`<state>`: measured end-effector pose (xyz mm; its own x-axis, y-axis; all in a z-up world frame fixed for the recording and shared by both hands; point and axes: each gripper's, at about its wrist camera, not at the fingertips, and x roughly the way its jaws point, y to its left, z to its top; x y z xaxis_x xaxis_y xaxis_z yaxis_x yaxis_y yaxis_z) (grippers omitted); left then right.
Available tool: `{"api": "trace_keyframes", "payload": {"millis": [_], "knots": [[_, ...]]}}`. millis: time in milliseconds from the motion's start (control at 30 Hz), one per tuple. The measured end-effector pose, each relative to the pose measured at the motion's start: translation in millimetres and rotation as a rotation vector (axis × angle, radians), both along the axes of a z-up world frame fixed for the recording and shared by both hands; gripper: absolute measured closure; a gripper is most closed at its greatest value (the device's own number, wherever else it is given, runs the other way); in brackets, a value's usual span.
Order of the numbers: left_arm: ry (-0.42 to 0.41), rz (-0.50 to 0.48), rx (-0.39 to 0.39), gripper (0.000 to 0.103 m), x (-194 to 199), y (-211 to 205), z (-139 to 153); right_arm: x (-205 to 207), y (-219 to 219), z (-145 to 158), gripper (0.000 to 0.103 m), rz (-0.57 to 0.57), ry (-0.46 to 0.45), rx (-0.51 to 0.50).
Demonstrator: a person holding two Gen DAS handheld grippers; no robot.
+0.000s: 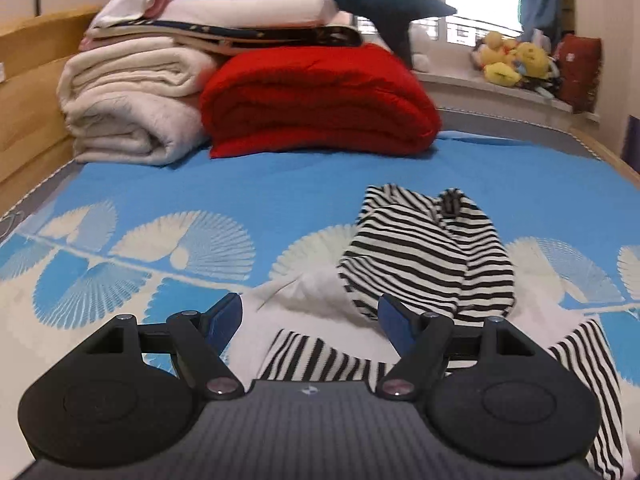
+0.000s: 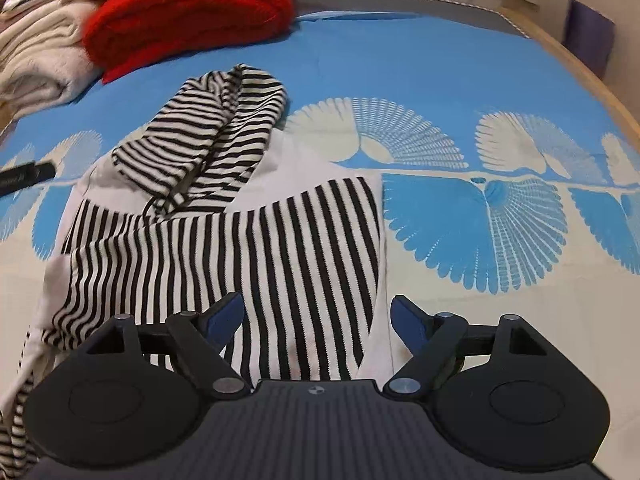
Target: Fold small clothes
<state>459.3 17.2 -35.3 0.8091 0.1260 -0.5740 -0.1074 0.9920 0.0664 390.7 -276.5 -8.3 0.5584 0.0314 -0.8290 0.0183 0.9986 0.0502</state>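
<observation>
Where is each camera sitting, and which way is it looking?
Left wrist camera: on the left gripper, looking along the bed at the striped garment, red blanket and windowsill toys; its open fingers show.
Right wrist camera: on the right gripper, tilted down over the striped garment; its open fingers show.
Both see the garment, the red blanket and the blue bedsheet.

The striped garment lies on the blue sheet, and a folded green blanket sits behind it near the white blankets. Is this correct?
Not quite: the folded blanket is red, not green, as the left wrist view shows. The rest holds: the striped garment lies on the blue sheet, and that blanket sits behind it near the white blankets.
</observation>
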Motion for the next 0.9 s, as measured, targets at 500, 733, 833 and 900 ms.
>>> {"api": "trace_keyframes", "payload": {"millis": [500, 733, 833, 900], "knots": [[0.031, 0.01, -0.06, 0.049, 56, -7, 39, 7, 2, -4, 0.02, 0.054, 0.033, -0.09], [0.14, -0.08, 0.005, 0.071, 172, -42, -6, 15, -3, -9, 0.02, 0.031, 0.042, -0.083], [0.181, -0.06, -0.06, 0.07, 226, -39, -25, 17, -5, -10, 0.02, 0.009, 0.039, -0.074], [0.188, -0.042, -0.095, 0.064, 259, -38, -33, 19, -5, -11, 0.02, 0.01, 0.044, -0.069]]}}
